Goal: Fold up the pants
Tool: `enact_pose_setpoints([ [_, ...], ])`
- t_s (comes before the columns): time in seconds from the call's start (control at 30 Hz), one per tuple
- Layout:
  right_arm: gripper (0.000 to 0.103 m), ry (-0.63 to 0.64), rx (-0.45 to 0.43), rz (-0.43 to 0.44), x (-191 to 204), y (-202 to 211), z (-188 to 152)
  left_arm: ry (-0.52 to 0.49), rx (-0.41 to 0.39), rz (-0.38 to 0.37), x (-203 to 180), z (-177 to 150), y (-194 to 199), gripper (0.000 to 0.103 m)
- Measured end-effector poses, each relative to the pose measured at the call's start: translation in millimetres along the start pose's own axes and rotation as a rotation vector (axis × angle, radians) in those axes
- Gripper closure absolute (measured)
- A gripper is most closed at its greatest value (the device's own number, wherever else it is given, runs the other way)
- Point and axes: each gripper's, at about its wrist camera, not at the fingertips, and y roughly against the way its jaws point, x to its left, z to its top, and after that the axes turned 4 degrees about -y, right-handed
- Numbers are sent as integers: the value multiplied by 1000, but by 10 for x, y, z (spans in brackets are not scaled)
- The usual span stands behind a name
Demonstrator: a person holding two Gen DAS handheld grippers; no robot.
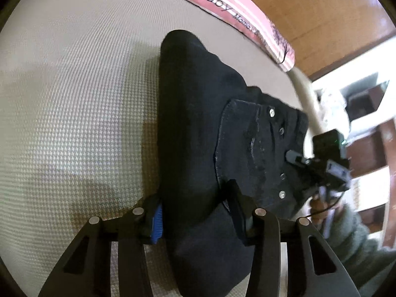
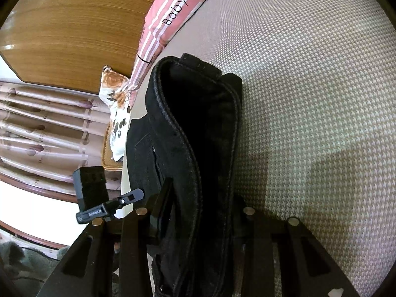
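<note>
The black pants (image 1: 198, 128) lie bunched on a cream houndstooth bed cover (image 1: 74, 99). My left gripper (image 1: 195, 212) is shut on a thick fold of the pants, which passes between its fingers. A back pocket with metal rivets (image 1: 247, 138) faces up. My right gripper shows at the pants' far edge in the left wrist view (image 1: 294, 157). In the right wrist view the right gripper (image 2: 200, 210) is shut on the pants' seamed waistband edge (image 2: 188, 123), held up off the cover. The left gripper shows there at the left (image 2: 131, 196).
A pink striped pillow (image 1: 235, 7) printed "Baby Mama" lies at the head of the bed against a wooden headboard (image 2: 74, 24). A floral pillow (image 2: 116, 109) and curtains (image 2: 44, 128) are beside the bed. The bed's edge (image 1: 304, 91) runs close to the pants.
</note>
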Motion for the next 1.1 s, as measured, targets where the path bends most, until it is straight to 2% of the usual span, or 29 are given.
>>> enact_pose_setpoints([
  [0.2, 71, 2, -7, -9, 51, -54, -17, -66, -4, 124, -190, -25, -55, 57],
  [0.4, 71, -13, -12, -18, 61, -70, -13, -110, -8, 203, -299, -30, -102, 57],
  [0.63, 69, -25, -62, -52, 126, -79, -58, -109, 4, 238, -339, 18, -140, 57],
  [0.8, 68, 5, -91, -137, 250, -94, -72, -107, 7, 257, -353, 33, -141, 58],
  [1.1, 74, 38, -140, -223, 480, -76, -95, -159, -15, 303, -456, 9, -106, 68],
])
